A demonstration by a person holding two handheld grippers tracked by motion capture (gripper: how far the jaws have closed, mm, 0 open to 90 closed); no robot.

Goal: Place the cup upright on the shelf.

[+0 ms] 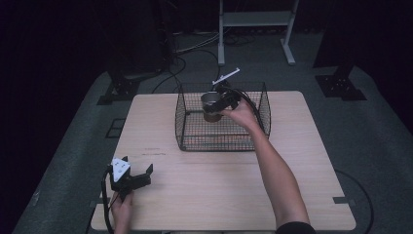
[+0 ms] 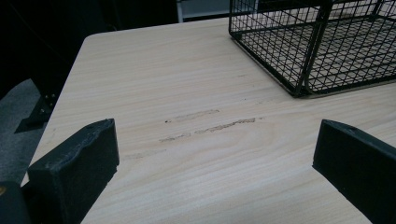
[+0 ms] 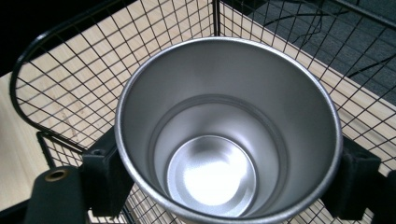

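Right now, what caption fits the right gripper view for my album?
The right gripper clamps an empty steel cup inside a black wire basket.

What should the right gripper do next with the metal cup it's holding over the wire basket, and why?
Probably keep lowering the metal cup until its base rests on the floor of the wire basket, and only then open. The right gripper is clamped on the cup's sides, upright and within the basket walls, but the cup appears not yet set down. The left gripper sits open by the table's near edge.
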